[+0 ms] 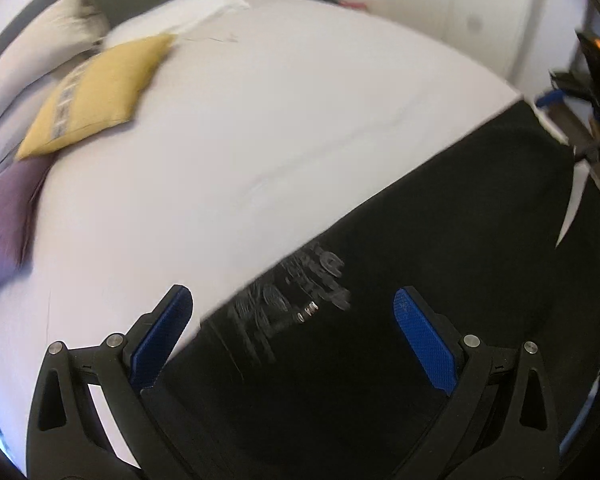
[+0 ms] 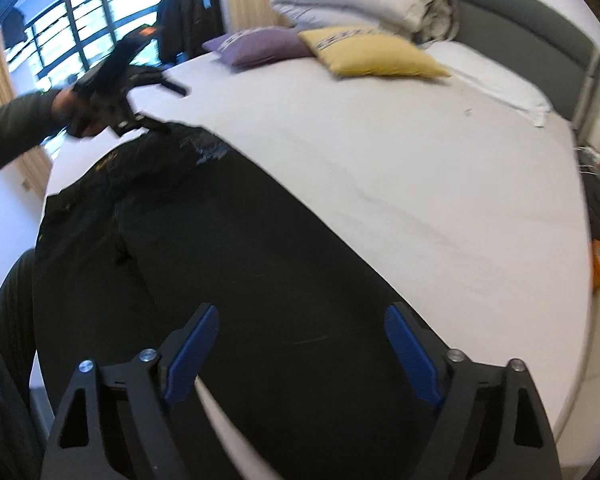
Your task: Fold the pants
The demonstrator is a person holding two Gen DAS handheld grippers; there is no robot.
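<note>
From the left wrist, black pants (image 1: 440, 260) lie flat on a white bed (image 1: 280, 120), filling the lower right. The left gripper (image 1: 292, 300) hangs over their waist edge, jaws wide apart and empty. A yellow cushion (image 1: 96, 92) and purple cushion (image 1: 10, 216) sit at the left; pale cupboards behind.

From the right wrist, the right gripper (image 2: 300, 320) is spread above a pant leg, gripping nothing. Grey headboard (image 2: 520, 28), folded duvet (image 2: 364, 4), window (image 2: 80, 12) beyond.

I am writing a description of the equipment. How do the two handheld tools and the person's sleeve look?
Each tool has black plastic arms with triangular cut-outs and silver rivets. Its two fingers carry flat blue textured pads: left tool, right tool. Seen from the right wrist camera, the left tool has a black body with an orange mark on top, and the sleeve behind it is dark grey.
</note>
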